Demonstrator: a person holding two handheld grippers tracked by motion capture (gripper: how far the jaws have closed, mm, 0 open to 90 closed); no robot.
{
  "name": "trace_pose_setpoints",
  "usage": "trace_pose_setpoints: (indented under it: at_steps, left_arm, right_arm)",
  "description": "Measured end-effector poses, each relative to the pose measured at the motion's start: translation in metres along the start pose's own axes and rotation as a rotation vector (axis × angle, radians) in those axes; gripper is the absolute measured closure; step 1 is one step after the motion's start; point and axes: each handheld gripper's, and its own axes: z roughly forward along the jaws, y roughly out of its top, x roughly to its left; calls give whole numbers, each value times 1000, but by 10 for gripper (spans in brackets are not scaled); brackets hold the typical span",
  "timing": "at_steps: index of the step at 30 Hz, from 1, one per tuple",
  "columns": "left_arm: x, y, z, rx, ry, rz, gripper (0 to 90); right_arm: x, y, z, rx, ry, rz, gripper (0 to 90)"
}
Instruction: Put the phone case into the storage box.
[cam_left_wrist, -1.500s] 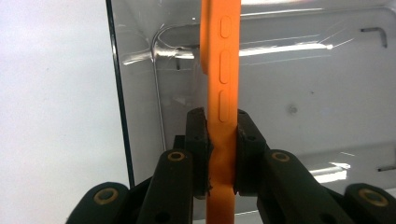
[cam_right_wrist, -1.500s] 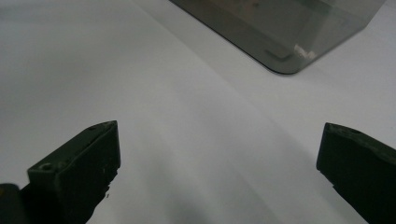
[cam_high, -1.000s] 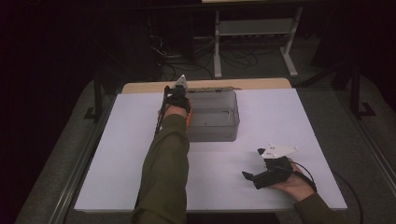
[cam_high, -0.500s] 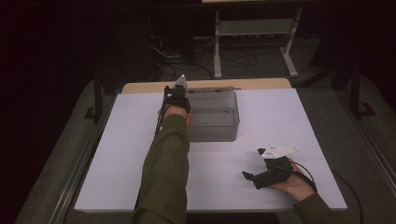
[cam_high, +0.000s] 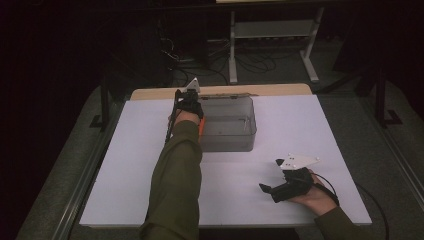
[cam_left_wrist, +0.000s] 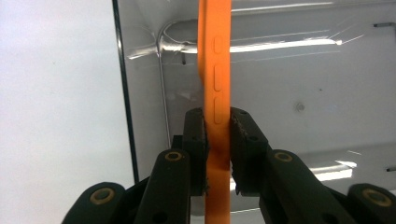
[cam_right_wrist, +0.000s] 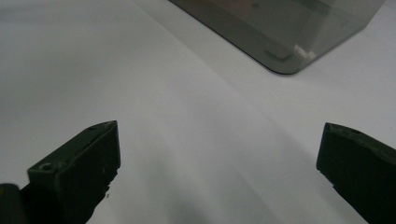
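An orange phone case (cam_left_wrist: 215, 70) stands edge-on, its side buttons facing me, over the left end of a clear plastic bin (cam_left_wrist: 303, 70). My left gripper (cam_left_wrist: 217, 135) is shut on the case's lower part, one pad on each flat side. In the high view the left gripper (cam_high: 192, 107) hangs at the bin's (cam_high: 230, 142) left wall, with a sliver of the orange case (cam_high: 201, 127) showing beside the sleeve. My right gripper (cam_high: 272, 176) lies near the table's front right, jaws wide apart. In its own view the right gripper (cam_right_wrist: 217, 168) is open over bare white table.
The bin sits at the back middle of the white table (cam_high: 300, 125), and one of its corners (cam_right_wrist: 280, 60) shows ahead of the right gripper. A person's green sleeve (cam_high: 175, 185) crosses the table's left middle. Dark floor, cables and a metal stand (cam_high: 272, 30) lie beyond.
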Motion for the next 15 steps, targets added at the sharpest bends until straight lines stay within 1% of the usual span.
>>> trace_pose_setpoints:
  at_steps: [8,15]
  left_arm:
    - [2,3,-7,-11,14,4,767]
    - [6,6,-16,-27,22,5,765]
  right_arm:
    - [0,0,0,-1,0,-3,0]
    - [0,0,0,2,1,-2,0]
